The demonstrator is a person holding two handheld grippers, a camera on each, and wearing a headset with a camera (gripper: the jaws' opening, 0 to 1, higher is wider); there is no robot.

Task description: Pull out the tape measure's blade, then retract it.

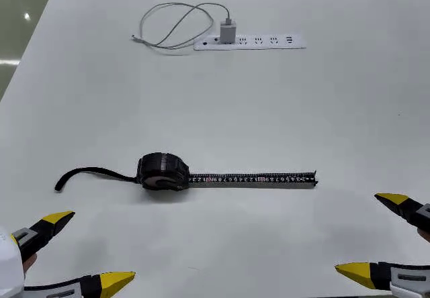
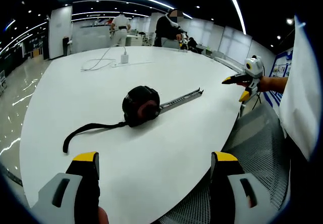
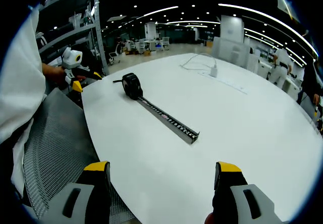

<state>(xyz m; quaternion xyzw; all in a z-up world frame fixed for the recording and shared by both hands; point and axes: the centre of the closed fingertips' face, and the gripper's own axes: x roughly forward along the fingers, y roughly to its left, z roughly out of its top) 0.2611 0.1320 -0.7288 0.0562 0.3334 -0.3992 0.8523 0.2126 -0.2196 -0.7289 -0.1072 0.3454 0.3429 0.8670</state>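
Left claw [image 1: 89, 249] wide open, right claw [image 1: 368, 233] wide open, tape measure [image 1: 163, 172] apart

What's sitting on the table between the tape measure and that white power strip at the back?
Nothing: in the head view, the stretch of table between the tape measure and the power strip is bare.

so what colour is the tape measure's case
Black, with a reddish round face on the tape measure's case; left gripper view shows it best.
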